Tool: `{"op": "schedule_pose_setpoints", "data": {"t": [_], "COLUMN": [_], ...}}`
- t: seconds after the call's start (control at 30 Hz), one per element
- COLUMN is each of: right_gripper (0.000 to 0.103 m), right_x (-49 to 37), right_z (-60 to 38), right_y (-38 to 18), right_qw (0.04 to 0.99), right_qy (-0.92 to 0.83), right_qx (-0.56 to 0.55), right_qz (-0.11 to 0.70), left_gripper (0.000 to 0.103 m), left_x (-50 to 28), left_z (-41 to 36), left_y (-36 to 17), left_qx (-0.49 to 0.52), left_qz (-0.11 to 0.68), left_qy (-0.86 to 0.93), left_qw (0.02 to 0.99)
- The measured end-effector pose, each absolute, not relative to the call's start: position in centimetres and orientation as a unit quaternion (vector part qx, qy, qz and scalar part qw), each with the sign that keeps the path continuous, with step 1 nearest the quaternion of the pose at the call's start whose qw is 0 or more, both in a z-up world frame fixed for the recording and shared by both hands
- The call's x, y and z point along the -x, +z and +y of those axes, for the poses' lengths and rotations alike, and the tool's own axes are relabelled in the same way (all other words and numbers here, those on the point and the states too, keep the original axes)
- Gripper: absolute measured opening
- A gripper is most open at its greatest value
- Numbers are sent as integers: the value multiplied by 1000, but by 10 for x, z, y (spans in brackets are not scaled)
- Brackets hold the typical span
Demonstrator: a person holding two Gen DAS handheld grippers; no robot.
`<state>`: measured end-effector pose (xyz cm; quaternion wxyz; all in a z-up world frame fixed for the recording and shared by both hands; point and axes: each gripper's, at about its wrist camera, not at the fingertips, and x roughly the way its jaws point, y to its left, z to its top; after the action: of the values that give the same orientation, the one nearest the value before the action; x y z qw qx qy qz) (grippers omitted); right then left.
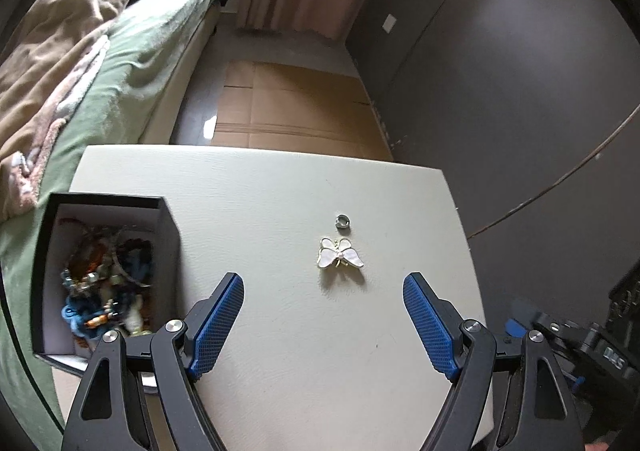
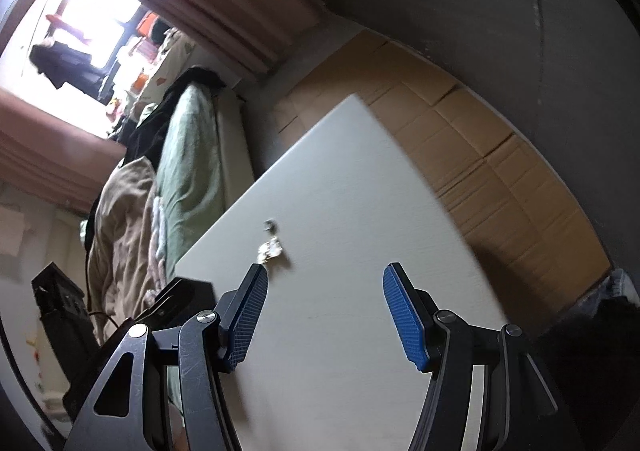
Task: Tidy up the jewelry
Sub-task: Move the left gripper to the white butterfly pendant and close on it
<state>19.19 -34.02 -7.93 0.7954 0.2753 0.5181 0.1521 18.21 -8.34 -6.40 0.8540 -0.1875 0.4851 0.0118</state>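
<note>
Box (image 1: 166, 219) jewelry (image 1: 108, 283) a blurred tangle; brooch (image 2: 270, 250) smeared in right view

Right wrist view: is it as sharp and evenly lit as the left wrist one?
No. Right wrist view: motion-smeared, the butterfly pendant and ring blurred, the window blown out. Left wrist view: sharper, pendant and ring crisp with soft shadows on the table, edges bowed by the fisheye.

On your table (image 1: 280, 331), the box (image 1: 168, 227) sits at the frame's left with jewelry (image 1: 104, 283) inside; the ring (image 1: 342, 221) lies centre, just above the butterfly (image 1: 340, 254).
</note>
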Motion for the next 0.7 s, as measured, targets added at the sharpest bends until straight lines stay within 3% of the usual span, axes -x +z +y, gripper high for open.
{"op": "schedule_pose_setpoints", "data": {"t": [0.47,0.7], "right_gripper": [61,66], "right_x": [-205,-211], "right_z": [-374,-371], "right_y": [-86,-86], "right_qw": [770,765], "right_qy": [168,179], "right_qx": [-328,-331], "right_qz": [520,524], "left_gripper": [74,56], "left_x": [-223,-234], "left_z": [-123,-131], "left_y": [-96,-116], "left_qx": [139,119], "left_qz": [511,529], "left_qy": [57,78], "left_qw": [846,837]}}
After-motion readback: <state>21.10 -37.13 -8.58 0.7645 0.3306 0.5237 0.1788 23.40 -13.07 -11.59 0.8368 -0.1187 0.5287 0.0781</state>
